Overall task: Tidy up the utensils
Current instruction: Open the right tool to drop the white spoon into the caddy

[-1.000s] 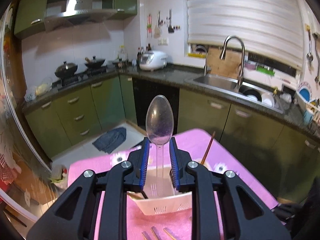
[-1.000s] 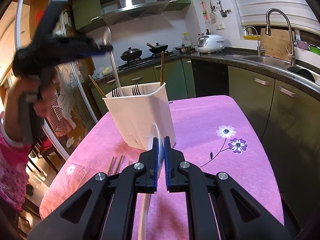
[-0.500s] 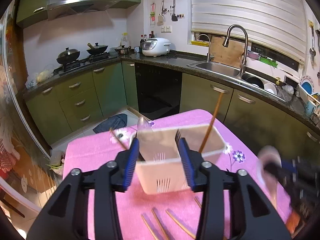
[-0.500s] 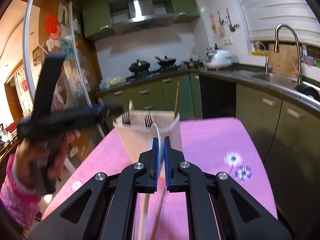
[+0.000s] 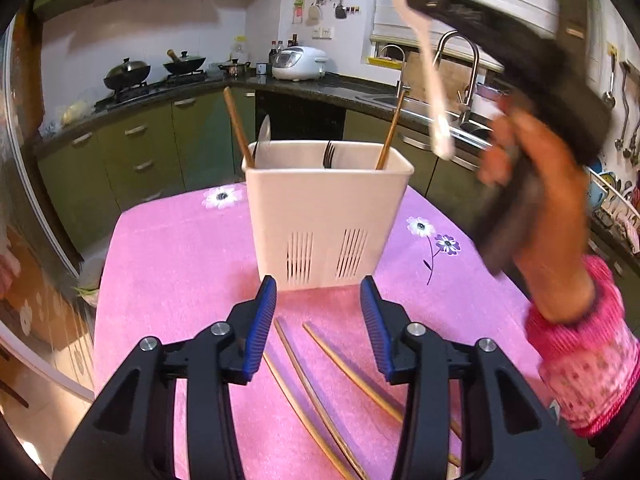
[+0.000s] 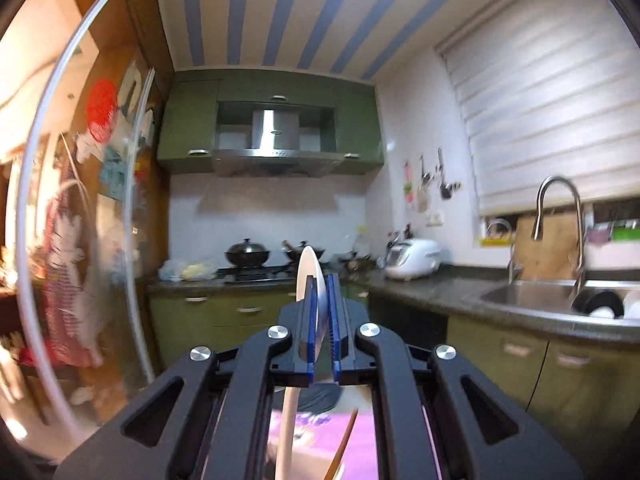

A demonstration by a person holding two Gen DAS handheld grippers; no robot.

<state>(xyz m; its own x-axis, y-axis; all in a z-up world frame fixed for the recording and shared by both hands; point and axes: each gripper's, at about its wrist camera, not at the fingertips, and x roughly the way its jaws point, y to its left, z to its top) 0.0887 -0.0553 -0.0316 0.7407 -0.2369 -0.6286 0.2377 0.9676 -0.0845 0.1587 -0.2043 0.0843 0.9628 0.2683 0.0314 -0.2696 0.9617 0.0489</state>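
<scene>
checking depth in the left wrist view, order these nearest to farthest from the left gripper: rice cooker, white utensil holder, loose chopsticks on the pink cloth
1. Loose chopsticks: on the cloth right at the left gripper, running between and under its open jaws.
2. White utensil holder: standing just beyond the jaws, centre of the table.
3. Rice cooker: far back on the dark counter against the wall.

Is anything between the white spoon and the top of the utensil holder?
Nothing visible. The spoon, held in the right hand-held gripper, hangs above the holder, whose open rim has free space between the chopsticks and fork.
</scene>
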